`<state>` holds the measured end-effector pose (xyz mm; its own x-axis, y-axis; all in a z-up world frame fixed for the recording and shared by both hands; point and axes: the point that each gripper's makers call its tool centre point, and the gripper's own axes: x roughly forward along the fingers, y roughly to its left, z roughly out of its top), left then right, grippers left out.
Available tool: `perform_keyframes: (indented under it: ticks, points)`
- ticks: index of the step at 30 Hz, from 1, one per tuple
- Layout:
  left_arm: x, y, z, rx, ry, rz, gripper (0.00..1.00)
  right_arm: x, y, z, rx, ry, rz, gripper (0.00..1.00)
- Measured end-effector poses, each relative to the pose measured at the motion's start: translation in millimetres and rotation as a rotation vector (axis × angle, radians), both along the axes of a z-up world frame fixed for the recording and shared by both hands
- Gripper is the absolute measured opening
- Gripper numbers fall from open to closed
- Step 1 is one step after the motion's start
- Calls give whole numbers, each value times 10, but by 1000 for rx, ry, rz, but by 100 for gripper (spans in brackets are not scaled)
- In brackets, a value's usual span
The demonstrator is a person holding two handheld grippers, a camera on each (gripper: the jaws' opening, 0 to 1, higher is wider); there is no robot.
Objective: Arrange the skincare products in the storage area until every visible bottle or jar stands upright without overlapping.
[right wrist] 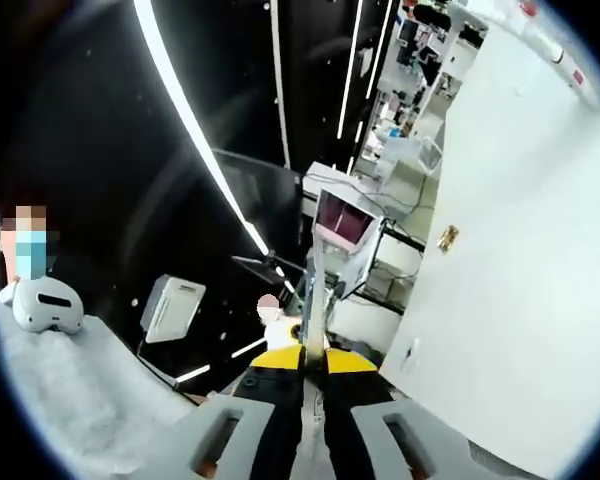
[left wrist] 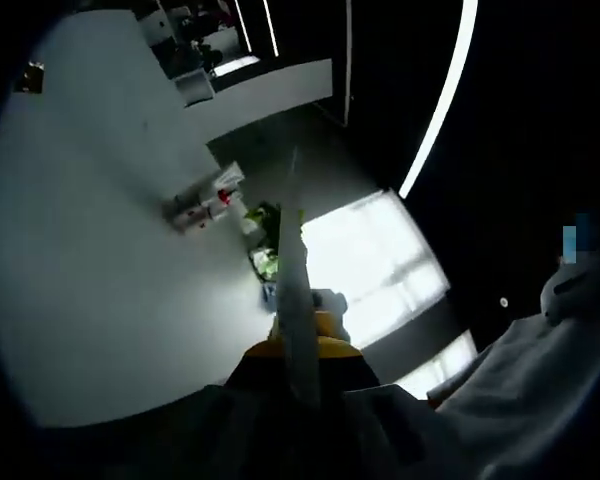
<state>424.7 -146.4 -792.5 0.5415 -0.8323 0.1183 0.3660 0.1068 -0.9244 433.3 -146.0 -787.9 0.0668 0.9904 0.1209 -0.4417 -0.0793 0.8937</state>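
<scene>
My left gripper (left wrist: 300, 225) points up across a white wall (left wrist: 90, 250) and a dark ceiling. Its two jaws lie flat together as one thin blade over a yellow base, shut with nothing between them. My right gripper (right wrist: 318, 268) also points up into the room, its jaws pressed together, shut and empty. Beyond the left jaws sit small white and red items (left wrist: 205, 200) on the pale surface, too blurred to name.
A person in white clothing (left wrist: 540, 380) stands close by, with a white headset (right wrist: 45, 305) on the white cloth. A monitor (right wrist: 345, 220) and cluttered desks lie ahead of the right gripper. A white wall with a brass handle (right wrist: 447, 237) is on the right. Light strips (right wrist: 195, 130) cross the dark ceiling.
</scene>
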Motion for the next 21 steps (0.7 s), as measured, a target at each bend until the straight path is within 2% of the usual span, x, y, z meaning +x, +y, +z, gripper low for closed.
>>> perform_keyframes:
  ticks: [2,4,6,7,9,11,13,15,16,18,20,21]
  points:
    - [5,88,-2,8,-9,16,0,-6,-18,38,4,-15,10,0]
    - [54,212,30,-14,-1,71,0,-5,-31,13,-3,5,33,0]
    - [8,229,35,-5,-4,43,0,-43,2,16,-1,17,57,0]
    - [-4,230,22,23,-25,43,0,-66,22,17,-4,14,67,0]
    - [-1,289,18,21,-24,68,0,-64,56,19,-3,11,63,0]
    - [35,346,35,-9,-20,115,0,-27,104,83,49,-5,26,0]
    - [53,385,40,-31,-14,150,0,-30,159,62,60,5,22,6]
    - [107,451,39,-52,-1,206,0,-169,229,43,51,32,93,14]
    - [132,486,72,-74,-6,231,0,-258,295,-16,16,8,129,14]
    - [141,511,99,-85,-6,240,0,-323,349,-100,-32,-67,151,0]
    - [155,556,79,-55,-7,249,0,-293,365,-63,-7,35,140,0]
    - [150,560,95,-63,-5,246,0,-290,375,-76,-7,35,142,0]
